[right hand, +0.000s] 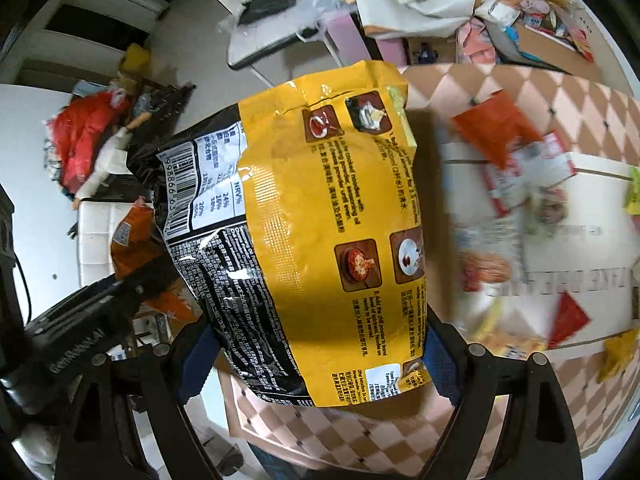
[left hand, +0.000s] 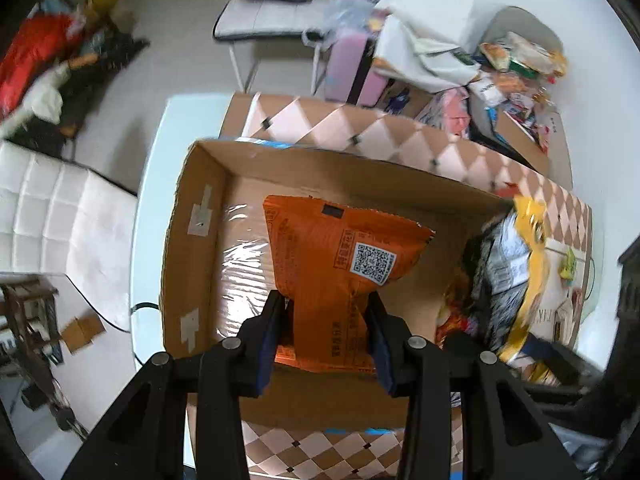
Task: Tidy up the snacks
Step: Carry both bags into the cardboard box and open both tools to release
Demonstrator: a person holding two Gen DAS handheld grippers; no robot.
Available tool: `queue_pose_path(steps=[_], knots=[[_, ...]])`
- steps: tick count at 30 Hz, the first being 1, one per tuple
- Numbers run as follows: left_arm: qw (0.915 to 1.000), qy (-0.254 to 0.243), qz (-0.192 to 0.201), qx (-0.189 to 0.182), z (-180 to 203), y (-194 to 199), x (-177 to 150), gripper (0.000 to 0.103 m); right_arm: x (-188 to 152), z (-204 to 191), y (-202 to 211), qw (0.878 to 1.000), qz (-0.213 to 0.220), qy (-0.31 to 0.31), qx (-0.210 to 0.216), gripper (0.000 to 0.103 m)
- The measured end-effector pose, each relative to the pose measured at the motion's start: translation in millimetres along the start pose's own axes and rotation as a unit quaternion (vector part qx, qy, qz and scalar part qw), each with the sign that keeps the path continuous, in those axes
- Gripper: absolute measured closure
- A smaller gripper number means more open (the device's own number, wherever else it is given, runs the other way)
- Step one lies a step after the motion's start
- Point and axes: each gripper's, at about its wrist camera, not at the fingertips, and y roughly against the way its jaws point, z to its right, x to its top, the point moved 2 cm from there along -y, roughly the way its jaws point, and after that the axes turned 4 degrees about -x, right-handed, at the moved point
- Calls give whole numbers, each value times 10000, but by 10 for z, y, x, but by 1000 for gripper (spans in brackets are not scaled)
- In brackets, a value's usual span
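My left gripper is shut on an orange snack packet with a QR code, pinched at its lower part and hanging over the open cardboard box. The box floor under it is bare and taped. My right gripper is shut on a large yellow and black noodle bag that fills the middle of the right wrist view. That bag also shows blurred at the box's right side in the left wrist view. The orange packet and the left gripper appear at the left of the right wrist view.
The box stands on a checkered tablecloth over a white table. Several loose snack packets lie on a white box to the right. A white chair, a grey chair and a cluttered pile surround the table.
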Motion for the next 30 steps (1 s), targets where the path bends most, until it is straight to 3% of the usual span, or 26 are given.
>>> queue_pose_path(steps=[3,11,20,21,25,30], knots=[[9994,164,-262,-148,-108,-321,165,66,206,-138,-318,9997,-179,-113,-111,13],[9953,-60,-932,-264,-83,-923,143,65,129,-43,-1041,9969,-441,-403,-517,13],[9912,-401,-1243,-234,-18,-1175,140,63,70,-4,-1428,9931,-618,-360,-934,13],[9907,-406,-1273,-245,-31,-1184,138,61,96,-71,-1454,9925,-607,-292,-1021,12],[9924,-443,-1137,-182,-70,-1093,102,29,-9,-226,-1466,9919,-509,-39,-1164,8],[9941,-574,-919,-71,-129,-850,-5,24,-155,-298,-1432,9902,-390,136,-1331,5]])
